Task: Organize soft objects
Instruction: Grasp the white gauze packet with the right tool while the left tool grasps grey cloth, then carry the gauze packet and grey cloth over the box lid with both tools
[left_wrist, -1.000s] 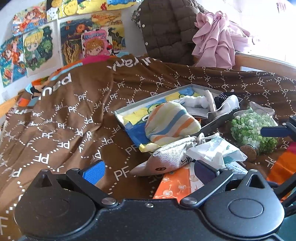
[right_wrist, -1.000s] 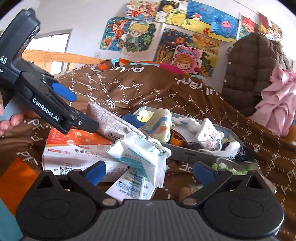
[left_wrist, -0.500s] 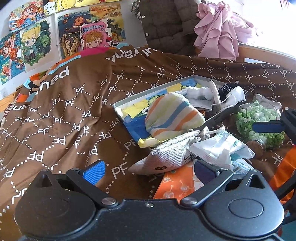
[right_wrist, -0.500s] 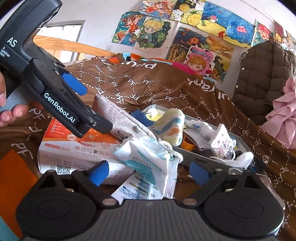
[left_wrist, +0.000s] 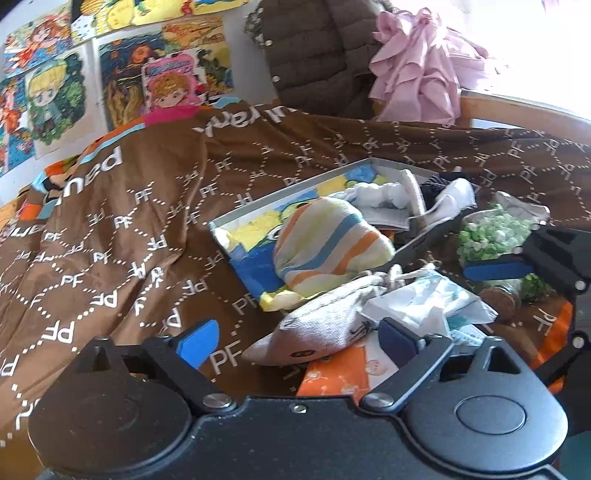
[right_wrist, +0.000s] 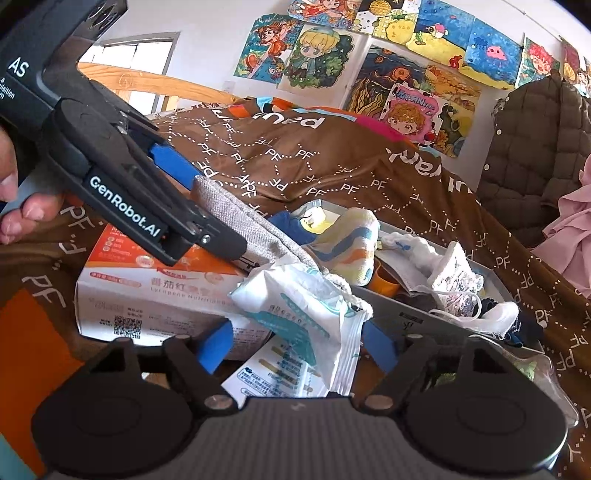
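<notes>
Drawings cover the wall behind a bed draped in a brown blanket (left_wrist: 110, 229), and all my work lies heaped on it. At the left of the heap, my left gripper (left_wrist: 299, 332) has just been narrowing its jaws, yet they stand apart around the toe of the grey pouch (left_wrist: 325, 317), pads not pressing as far as I can judge. The pouch rests on an orange carton (right_wrist: 155, 291), so a careless close could nip the carton edge or drag the pouch off it. Next over, my right gripper (right_wrist: 295, 343) has also been closing, its blue pads either side of the white wipes packet (right_wrist: 299, 310); whether they already press on it I cannot tell. That crinkly film could slip free, or catch the pouch's drawstring and pull both along.

Further right the grey tray (left_wrist: 295, 184) holds a striped cloth bundle (left_wrist: 328, 243) that bulges over its near rim and could roll out if knocked, then white socks, a face mask and something dark. Beyond it lies a clear bag of green beads (left_wrist: 491, 236), right beside my right finger.
</notes>
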